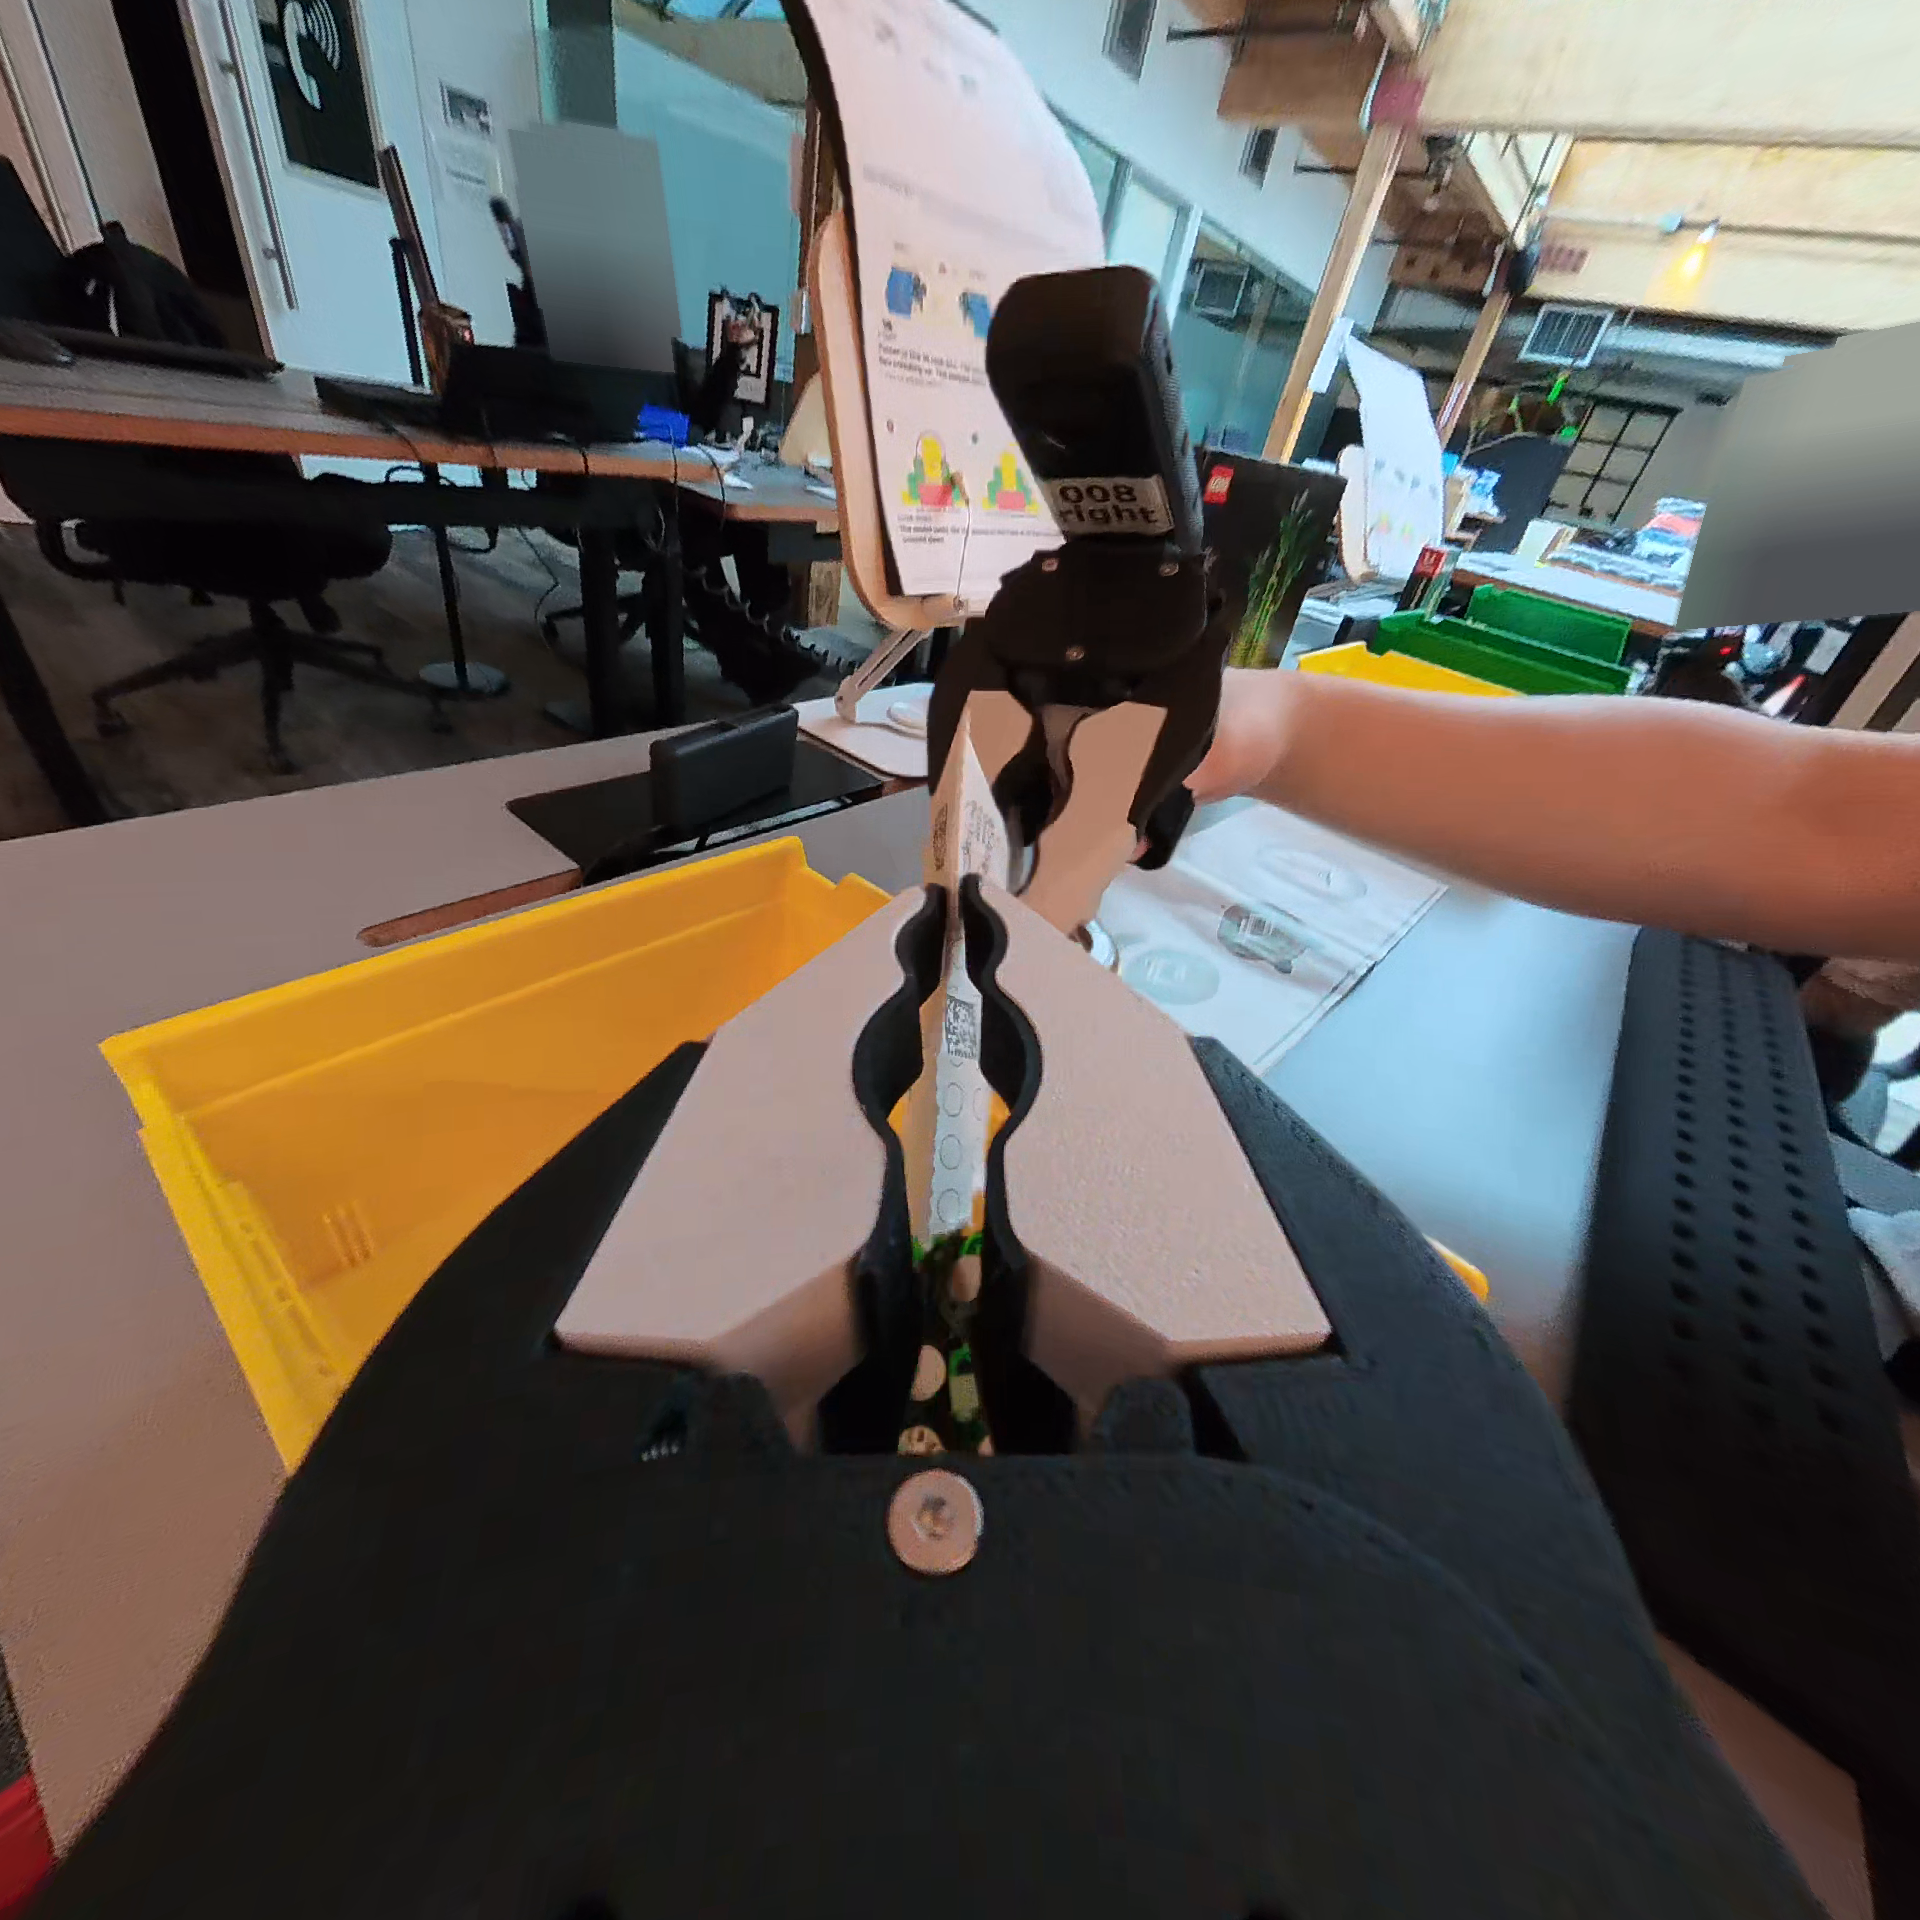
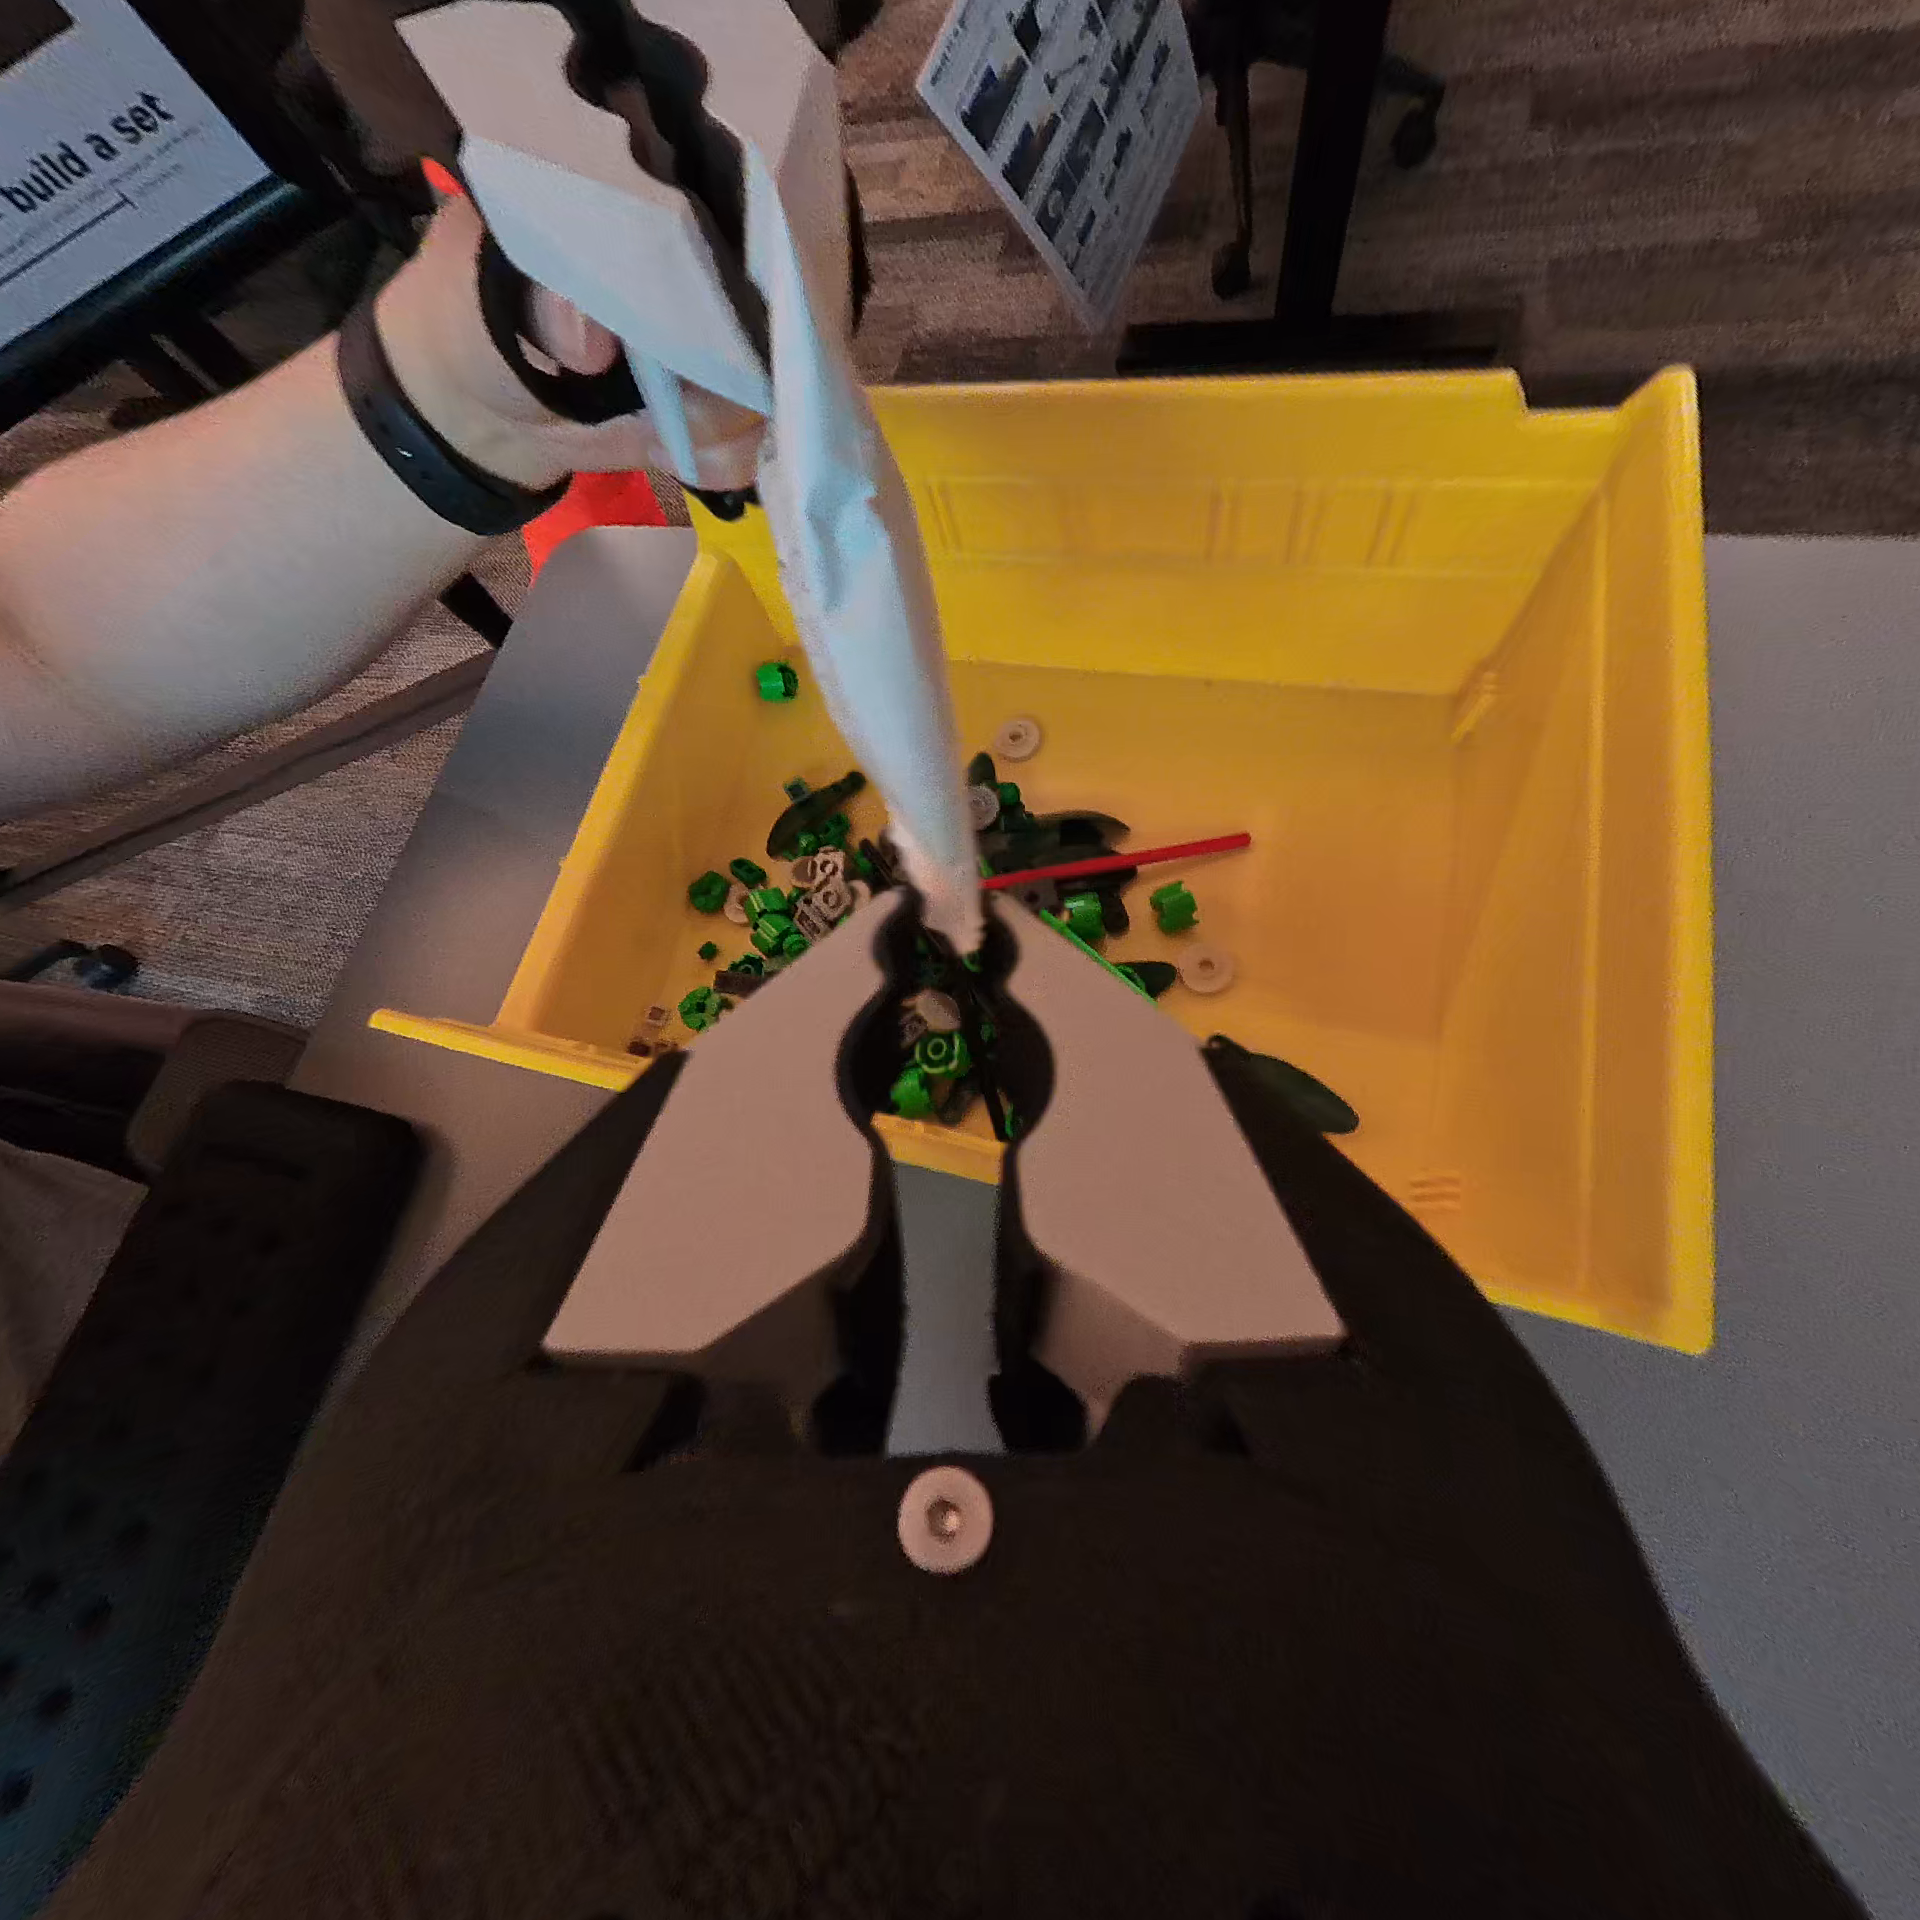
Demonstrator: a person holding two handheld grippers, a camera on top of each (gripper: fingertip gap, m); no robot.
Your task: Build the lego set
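Observation:
A white paper bag (image 1: 961,1049) is stretched between both grippers above a yellow bin (image 1: 416,1091). My left gripper (image 1: 951,904) is shut on one end of it, seen edge-on between the fingers. My right gripper (image 1: 1029,873) faces it from ahead. In the right wrist view my right gripper (image 2: 940,914) is shut on the bag's narrow lower end (image 2: 862,623), and the left gripper (image 2: 743,457) grips the upper end. Below, the yellow bin (image 2: 1558,831) holds several loose green, grey and black lego pieces (image 2: 790,894) and a red rod (image 2: 1132,857).
An instruction sheet on a stand (image 1: 935,364) stands behind the table. Green bins (image 1: 1507,634) and another yellow bin (image 1: 1382,665) sit far right. A flat paper with clear bags (image 1: 1268,935) lies on the table. A black perforated chair back (image 1: 1714,1247) is at the right. About 8 centimetres separates my left fingertips from my right.

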